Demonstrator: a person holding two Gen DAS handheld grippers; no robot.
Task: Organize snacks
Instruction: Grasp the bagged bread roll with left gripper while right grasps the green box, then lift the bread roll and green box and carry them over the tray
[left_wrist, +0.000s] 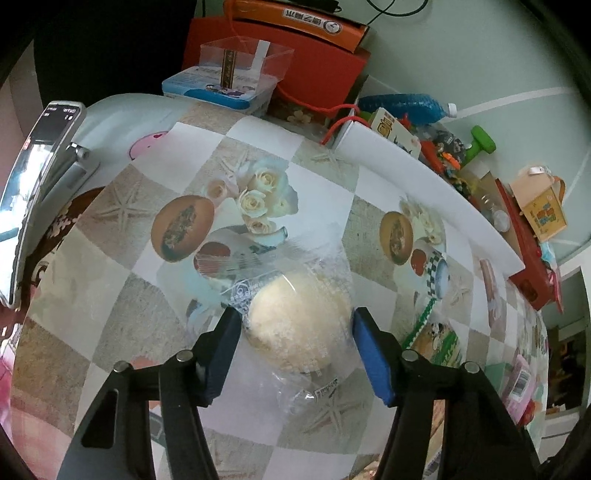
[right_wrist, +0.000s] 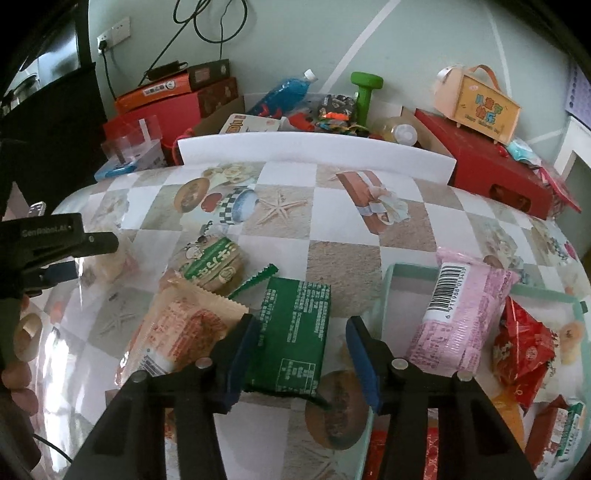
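A round pale bun in a clear wrapper (left_wrist: 299, 325) lies on the patterned tablecloth. My left gripper (left_wrist: 295, 314) is shut on it, a blue pad pressing each side. In the right wrist view a green packet (right_wrist: 295, 325) lies flat between the jaws of my right gripper (right_wrist: 301, 320). Its left pad touches the packet's edge, while a gap shows at the right pad, so it stands open. An orange-pink packet (right_wrist: 177, 332) and a round green-labelled snack (right_wrist: 216, 266) lie just left of it. A pink packet (right_wrist: 461, 314) rests over a pale green tray (right_wrist: 391, 280) holding a red packet (right_wrist: 524, 343).
A white foam board (right_wrist: 314, 151) stands along the table's far edge, with boxes, a blue bottle (right_wrist: 284, 92), a green dumbbell (right_wrist: 364, 92) and a red box (right_wrist: 498, 173) behind it. A phone on a stand (left_wrist: 40, 173) is at the left. A hand (right_wrist: 18, 373) shows at the left edge.
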